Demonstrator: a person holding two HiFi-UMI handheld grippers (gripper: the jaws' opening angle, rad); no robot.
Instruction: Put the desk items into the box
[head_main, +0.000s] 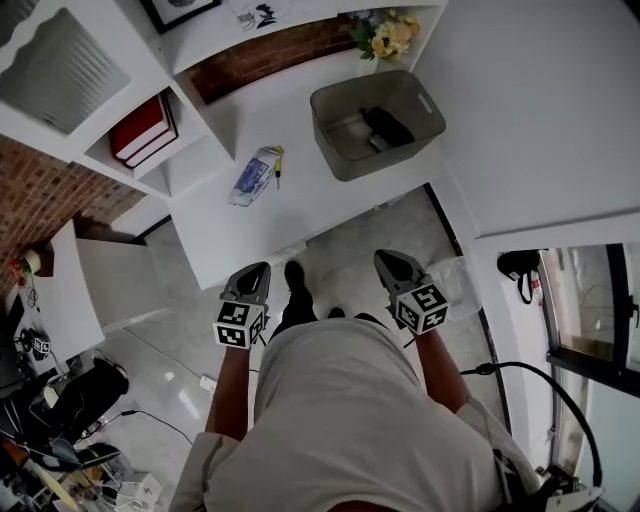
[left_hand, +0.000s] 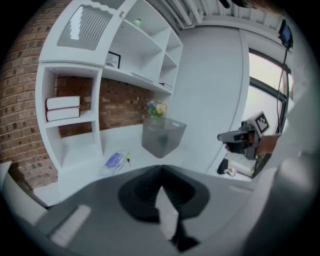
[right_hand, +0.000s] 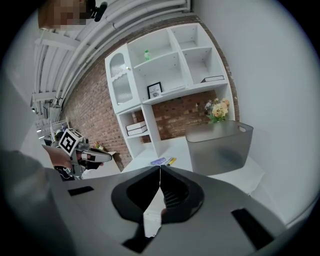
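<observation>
Grey translucent box (head_main: 343, 160) upright on the white surface (head_main: 250, 240) ahead of me, dark item (head_main: 386, 126) inside, blue-white packet (head_main: 250, 176) flat to its left, yellow pen (head_main: 278, 166) just beside the packet.

text: none legible | framed print (right_hand: 155, 90) — lettering too small | blue packet (head_main: 249, 178) — print blurred

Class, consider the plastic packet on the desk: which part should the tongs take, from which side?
Probably the packet's near end, from the desk's front edge: it lies flat, that end faces the person, a yellow tool crowds its right side.
</observation>
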